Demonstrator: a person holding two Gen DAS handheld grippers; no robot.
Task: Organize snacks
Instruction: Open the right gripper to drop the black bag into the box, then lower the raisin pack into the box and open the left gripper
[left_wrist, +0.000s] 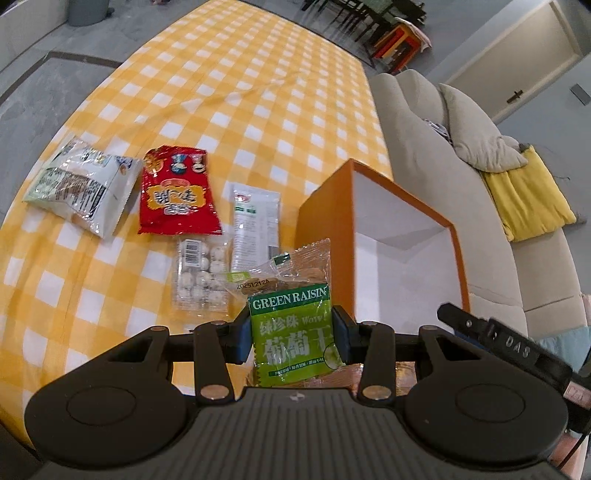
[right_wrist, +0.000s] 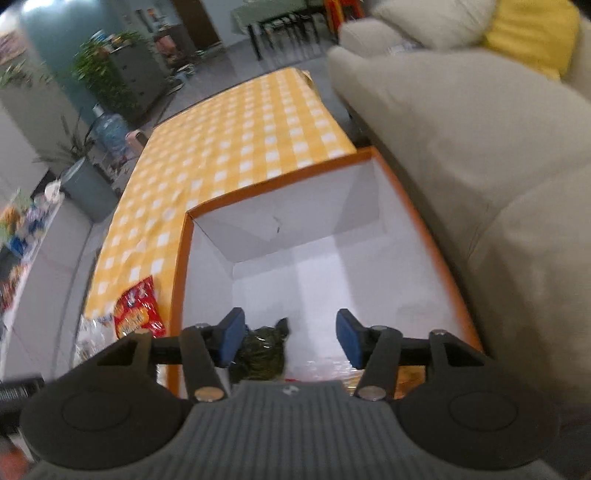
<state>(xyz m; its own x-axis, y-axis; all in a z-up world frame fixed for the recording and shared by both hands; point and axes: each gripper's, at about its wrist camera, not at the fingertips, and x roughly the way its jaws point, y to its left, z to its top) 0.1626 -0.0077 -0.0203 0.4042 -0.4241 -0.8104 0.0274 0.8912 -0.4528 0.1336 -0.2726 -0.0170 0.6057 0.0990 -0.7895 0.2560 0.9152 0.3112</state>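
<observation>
Raisin pack (left_wrist: 291, 332) clamped – box (left_wrist: 325, 206) beside, snacks (left_wrist: 177, 195) beyond.

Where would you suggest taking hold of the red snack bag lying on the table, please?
Grip the red snack bag by its crimped bottom edge, coming from above at the near side: it lies flat, and that thin seam is clear of the neighbouring packets.

— Where does my left camera look from?
— From behind my left gripper (left_wrist: 293, 334), angled down across the yellow checked table (left_wrist: 229, 96), the orange box (left_wrist: 402, 236) close on its right.
— And the right?
— From behind my right gripper (right_wrist: 290, 338), down into that same box (right_wrist: 332, 258) from close above. Both share box, table, beige sofa (left_wrist: 424, 147).
</observation>
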